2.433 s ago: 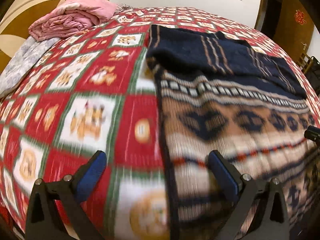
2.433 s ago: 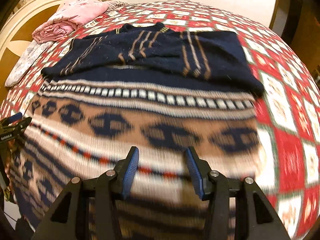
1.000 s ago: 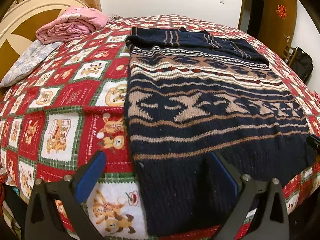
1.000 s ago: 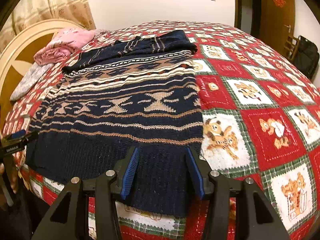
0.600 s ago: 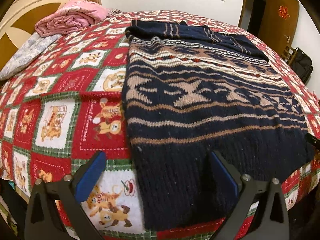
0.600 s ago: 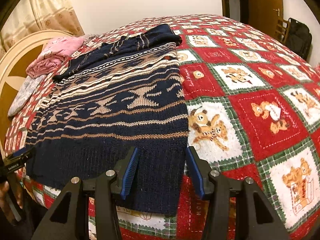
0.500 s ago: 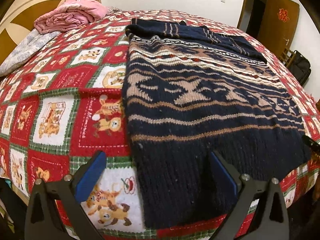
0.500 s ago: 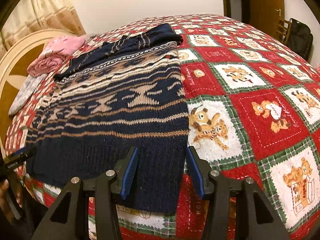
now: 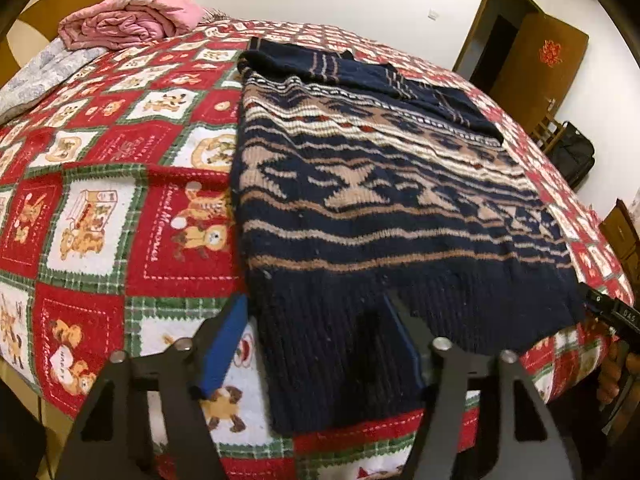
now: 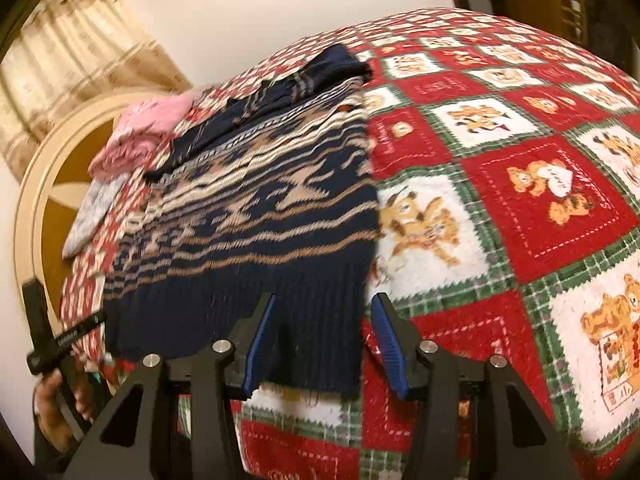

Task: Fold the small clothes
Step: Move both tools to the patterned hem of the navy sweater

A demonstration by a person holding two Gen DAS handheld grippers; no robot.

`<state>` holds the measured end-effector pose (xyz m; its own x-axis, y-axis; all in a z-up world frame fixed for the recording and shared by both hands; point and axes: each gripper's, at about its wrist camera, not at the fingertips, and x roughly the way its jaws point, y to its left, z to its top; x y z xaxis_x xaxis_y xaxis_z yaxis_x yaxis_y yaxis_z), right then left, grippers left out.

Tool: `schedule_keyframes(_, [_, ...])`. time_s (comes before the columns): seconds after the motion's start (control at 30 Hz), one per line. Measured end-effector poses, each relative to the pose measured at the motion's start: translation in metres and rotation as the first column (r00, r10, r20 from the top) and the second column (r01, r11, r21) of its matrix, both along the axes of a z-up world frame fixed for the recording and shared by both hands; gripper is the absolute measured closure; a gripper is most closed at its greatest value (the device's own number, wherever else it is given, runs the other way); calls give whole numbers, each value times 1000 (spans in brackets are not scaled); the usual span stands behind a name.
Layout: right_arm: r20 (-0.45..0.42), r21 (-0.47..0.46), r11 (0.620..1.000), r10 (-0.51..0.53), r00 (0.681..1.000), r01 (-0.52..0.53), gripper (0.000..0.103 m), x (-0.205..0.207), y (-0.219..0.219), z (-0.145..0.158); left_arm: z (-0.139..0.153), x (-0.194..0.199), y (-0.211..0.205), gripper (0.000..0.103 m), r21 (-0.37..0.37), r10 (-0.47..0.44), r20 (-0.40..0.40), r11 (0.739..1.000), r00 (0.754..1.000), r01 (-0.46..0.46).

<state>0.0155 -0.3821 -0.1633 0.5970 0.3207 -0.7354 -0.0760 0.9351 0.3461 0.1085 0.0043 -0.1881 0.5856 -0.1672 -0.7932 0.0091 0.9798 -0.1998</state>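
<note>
A bed covered by a red, white and green bear-print quilt [image 9: 120, 208] carries everything. A navy and tan patterned sweater [image 9: 360, 184] lies flat on it, sleeves folded across the chest at the far end, its ribbed hem draping over the near edge of the bed. A rolled pink blanket [image 9: 132, 20] sits at the far left corner by the headboard.

The left gripper [image 9: 316, 344] straddles the hem's left corner: its jaws have just been closing, part-way in, with the ribbing between them. The right gripper [image 10: 320, 340] straddles the hem's right corner; its jaws have also just been closing and stand fairly narrow. In the blurred right view the pads seem not yet pressed on the knit.
</note>
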Motion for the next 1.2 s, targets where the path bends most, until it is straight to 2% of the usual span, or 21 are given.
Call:
schedule_keyframes(0.1, [-8,-43,999,13,1000,-13,69,-1,5,-2,-2,-2,-6,38,27,-9,5,1000,1000,9])
schedule_keyframes(0.17, [-11,-40,999,16,1000,-16,70,-1,5,-3,-3,-3,-6,38,33,-13,2,999,1000,13])
schedule_keyframes(0.2, [-11,-40,999,15,1000,-16,75,0,5,-4,-3,-3,-5,38,27,-13,1,1000,1000,13])
schedule_keyframes(0.27, [-9,-47,999,14,1000,-14,82,-2,4,-2,-2,-6,1,47,3,6,-7,1000,1000,-6])
schedule_keyframes(0.3, [-9,-41,999,15,1000,-16,82,-2,3,-1,-2,-9,8,55,-27,28,-10,999,1000,-28])
schedule_keyframes(0.37, [-17,-27,999,20,1000,-21,82,-5,1,-3,-4,-10,20,55,-101,44,-20,994,999,-46])
schedule_keyframes(0.43, [-20,-20,1000,15,1000,-15,82,-4,0,-5,-4,-10,22,55,-130,58,-21,990,998,-60])
schedule_keyframes(0.57, [-9,14,1000,-6,1000,6,82,-4,-3,-8,-3,-12,8,45,-74,36,-5,997,999,-36])
schedule_keyframes(0.7, [-4,6,1000,-8,1000,8,81,-6,-1,-6,-6,-19,-1,44,-60,21,-21,998,1000,-22])
schedule_keyframes(0.77, [-8,8,1000,-5,1000,5,81,-6,-1,-7,-6,-19,-1,46,-54,27,-27,998,999,-28])
schedule_keyframes(0.83, [-12,12,1000,1,1000,0,79,-6,-1,-6,-6,-20,-1,57,-42,39,-33,998,999,-40])
schedule_keyframes(1.03, [8,-30,999,20,1000,-20,79,-8,6,-2,-5,-21,3,78,-46,66,-48,997,997,-68])
schedule_keyframes(1.1, [5,-37,999,21,1000,-21,79,-8,7,-3,-6,-21,4,79,-52,73,-53,996,996,-76])
schedule_keyframes(1.2, [-9,-8,1000,12,1000,-13,79,-6,3,-9,-7,-20,3,74,-42,74,-46,996,996,-76])
